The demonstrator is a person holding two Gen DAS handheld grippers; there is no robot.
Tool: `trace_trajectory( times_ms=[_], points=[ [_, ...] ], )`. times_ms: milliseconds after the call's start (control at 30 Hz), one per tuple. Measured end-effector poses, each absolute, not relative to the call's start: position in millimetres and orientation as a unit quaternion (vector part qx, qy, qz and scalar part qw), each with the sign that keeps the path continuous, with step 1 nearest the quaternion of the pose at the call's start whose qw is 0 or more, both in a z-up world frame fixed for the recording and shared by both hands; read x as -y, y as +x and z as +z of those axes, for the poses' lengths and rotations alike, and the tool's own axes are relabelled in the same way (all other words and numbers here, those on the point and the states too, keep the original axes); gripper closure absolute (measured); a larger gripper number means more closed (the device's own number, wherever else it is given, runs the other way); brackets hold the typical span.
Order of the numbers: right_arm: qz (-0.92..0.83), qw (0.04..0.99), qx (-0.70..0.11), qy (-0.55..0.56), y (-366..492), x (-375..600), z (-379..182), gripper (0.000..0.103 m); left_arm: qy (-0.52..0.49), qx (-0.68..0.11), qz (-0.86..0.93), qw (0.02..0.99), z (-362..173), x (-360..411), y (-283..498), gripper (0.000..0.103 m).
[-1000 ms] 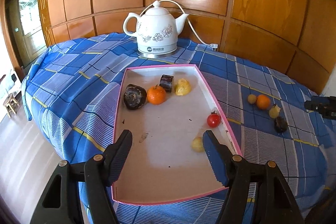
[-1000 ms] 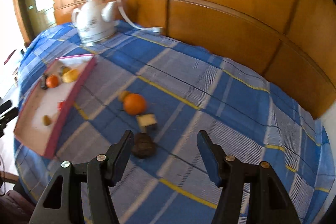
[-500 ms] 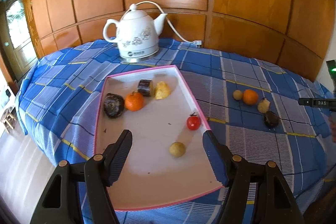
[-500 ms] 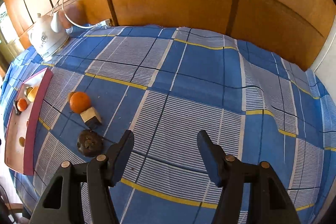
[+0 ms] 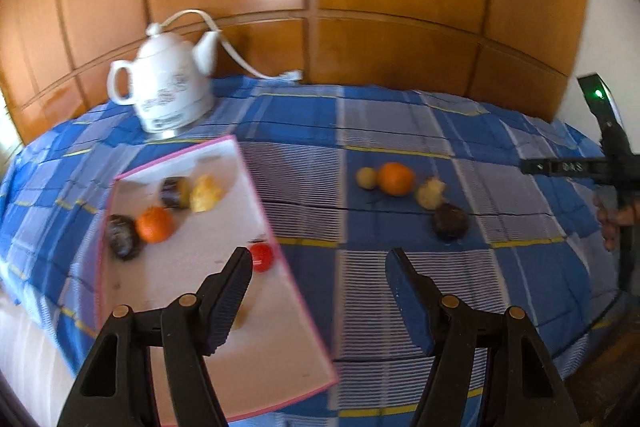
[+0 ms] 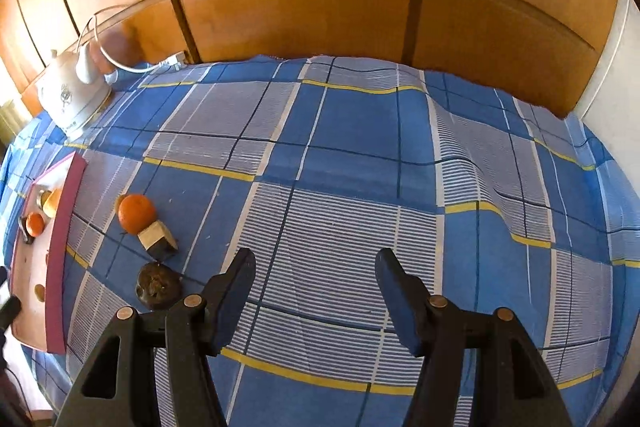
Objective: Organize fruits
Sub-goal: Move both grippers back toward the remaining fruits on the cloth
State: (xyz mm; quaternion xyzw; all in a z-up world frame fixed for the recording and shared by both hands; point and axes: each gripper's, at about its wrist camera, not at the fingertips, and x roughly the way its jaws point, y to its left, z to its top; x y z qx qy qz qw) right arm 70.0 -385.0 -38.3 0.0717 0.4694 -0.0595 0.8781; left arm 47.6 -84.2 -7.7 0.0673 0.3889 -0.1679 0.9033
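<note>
Left gripper [image 5: 318, 285] swung right since earlier frame, off tray [image 5: 280, 307] toward loose fruit on blue checked cloth [image 6: 360, 155]. Both claws stood about half open, empty. Right gripper [image 6: 312, 285] hung over bare cloth; dark fruit [image 6: 157, 285], cut piece [image 6: 157, 239], orange [image 6: 136, 211] lay just left of it. Step judged: reach for next fruit. Next move: shift left, lower jaws astride dark fruit, close, carry to tray.

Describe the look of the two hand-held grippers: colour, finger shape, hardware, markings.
Both match. The left hand-held gripper and right hand-held gripper are black plastic, with two tapered fingers faced with ribbed pads. Brass-coloured round fasteners sit on the frames. In the left view, the right one's body shows white lettering, too blurred to read, and a green light.
</note>
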Motion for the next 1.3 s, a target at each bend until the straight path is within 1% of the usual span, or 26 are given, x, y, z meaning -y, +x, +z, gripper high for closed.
trace_trajectory(
  times_ms=[433, 667, 1100, 1200, 1233, 1300],
  points=[
    [-0.050, 0.881, -0.464, 0.072, 69.9, 381.0, -34.6, 0.040, 0.063, -0.443, -0.251, 0.858, -38.0, 144.0, 64.3, 0.040],
    [-0.050, 0.883, -0.461, 0.077, 70.3, 382.5, -33.5, 0.040, 0.061, -0.453, -0.275, 0.846, -47.2, 175.3, 76.5, 0.040],
    [-0.041, 0.885, -0.457, 0.078, 73.3, 380.7, -31.8, 0.040, 0.102, -0.463, -0.273, 0.837, -77.3, 231.0, 105.0, 0.041],
    [-0.042, 0.884, -0.459, 0.076, 74.5, 381.1, -33.0, 0.040, 0.114, -0.471, -0.270, 0.832, -91.2, 239.5, 111.0, 0.056],
    [-0.042, 0.884, -0.460, 0.076, 74.5, 381.4, -33.7, 0.040, 0.119, -0.457, -0.270, 0.839, -90.7, 239.7, 107.8, 0.056],
    [-0.041, 0.882, -0.464, 0.073, 74.7, 381.2, -35.9, 0.040, 0.118, -0.451, -0.272, 0.842, -90.8, 236.9, 103.6, 0.057]
  ],
)
